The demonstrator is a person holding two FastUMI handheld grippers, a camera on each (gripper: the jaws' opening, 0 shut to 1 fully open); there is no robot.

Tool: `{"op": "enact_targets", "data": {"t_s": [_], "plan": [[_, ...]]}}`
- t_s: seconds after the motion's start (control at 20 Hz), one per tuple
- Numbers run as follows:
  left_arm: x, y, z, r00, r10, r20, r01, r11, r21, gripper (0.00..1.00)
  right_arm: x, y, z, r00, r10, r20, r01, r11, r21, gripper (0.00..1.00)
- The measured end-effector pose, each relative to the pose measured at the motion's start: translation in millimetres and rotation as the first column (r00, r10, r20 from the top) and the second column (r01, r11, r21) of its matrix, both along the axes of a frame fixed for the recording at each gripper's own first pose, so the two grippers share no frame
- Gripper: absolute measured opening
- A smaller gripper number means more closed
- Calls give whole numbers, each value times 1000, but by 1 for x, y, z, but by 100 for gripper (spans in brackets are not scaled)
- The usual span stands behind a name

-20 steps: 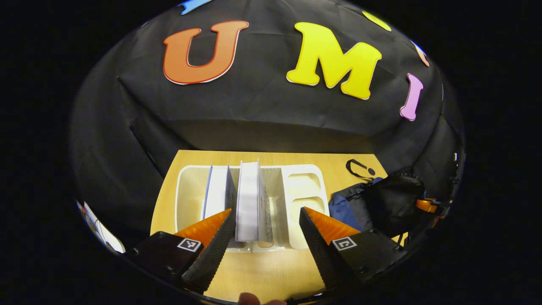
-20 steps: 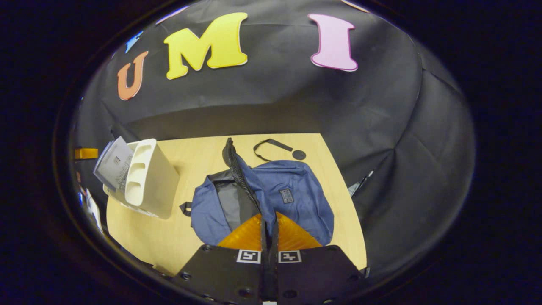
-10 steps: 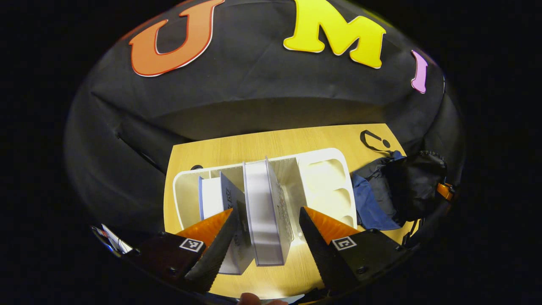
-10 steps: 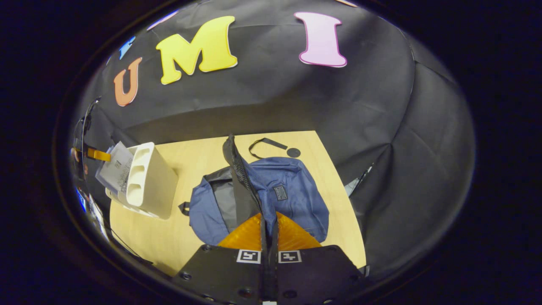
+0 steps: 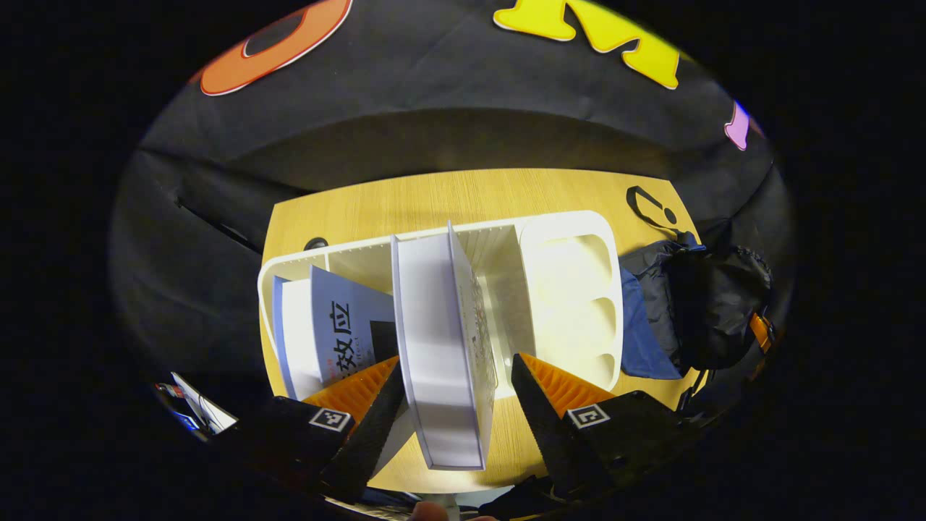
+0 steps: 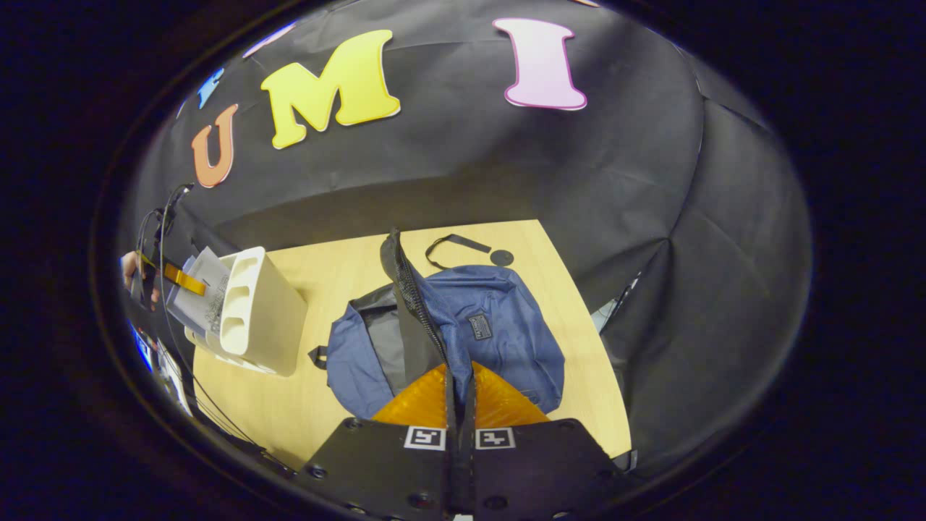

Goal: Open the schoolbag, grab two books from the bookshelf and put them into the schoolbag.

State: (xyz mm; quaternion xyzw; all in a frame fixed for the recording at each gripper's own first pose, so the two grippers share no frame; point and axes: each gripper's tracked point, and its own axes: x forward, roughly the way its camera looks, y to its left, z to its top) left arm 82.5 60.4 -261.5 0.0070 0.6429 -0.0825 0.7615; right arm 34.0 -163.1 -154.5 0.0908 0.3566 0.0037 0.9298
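Note:
A white bookshelf (image 5: pixel 571 289) stands on the wooden table (image 5: pixel 448 195). A thick white book (image 5: pixel 434 340) stands upright in it, between the fingers of my open left gripper (image 5: pixel 456 369), with a gap on its right side. A blue-covered book (image 5: pixel 340 325) leans in the slot to its left. In the right gripper view the blue schoolbag (image 6: pixel 499 325) lies open, and my right gripper (image 6: pixel 459 373) is shut on its black zipper flap (image 6: pixel 401 282), holding it up. The bookshelf (image 6: pixel 260 318) stands left of the bag, with the left gripper (image 6: pixel 181 278) at the books.
A black strap with a round tag (image 6: pixel 466 246) lies on the table (image 6: pixel 325 268) behind the bag. Cables (image 6: pixel 163 217) and a hand (image 6: pixel 130 264) show at the far left. The booth's black cloth wall surrounds the table closely.
My left gripper has moved forward and over the shelf, so the white book now stands between its fingers and the blue book's cover shows. The right gripper has kept its hold on the flap.

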Motion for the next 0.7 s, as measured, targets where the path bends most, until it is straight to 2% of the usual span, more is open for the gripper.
{"op": "enact_targets", "data": {"t_s": [0.05, 0.35, 0.5, 0.6, 0.65, 0.7], "plan": [[-1, 0, -3, 1000, 4, -25, -3, 1000, 3, 93, 0, 1, 0, 1000, 1, 0, -1, 1000, 0, 0], [2, 1, -10, 997, -5, -75, 8, 999, 46, 76, -3, 0, 0, 1000, 5, -6, -5, 1000, 1, 1], [4, -1, -11, 996, -17, -89, 21, 998, 53, 63, -4, 0, 1, 1000, 3, -4, -3, 1000, 7, 0], [4, -3, -10, 995, -23, -100, 27, 999, 39, 59, -4, 1, 1, 1000, 0, -3, 0, 1000, 13, 0], [3, -7, -8, 994, -20, -108, 23, 999, 24, 63, -4, 1, 1, 1000, -1, -3, 1, 1000, 17, 0], [0, -8, -6, 993, -10, -120, 12, 1000, 17, 53, -4, 1, 1, 1000, 0, -3, 0, 1000, 16, 0]]}}
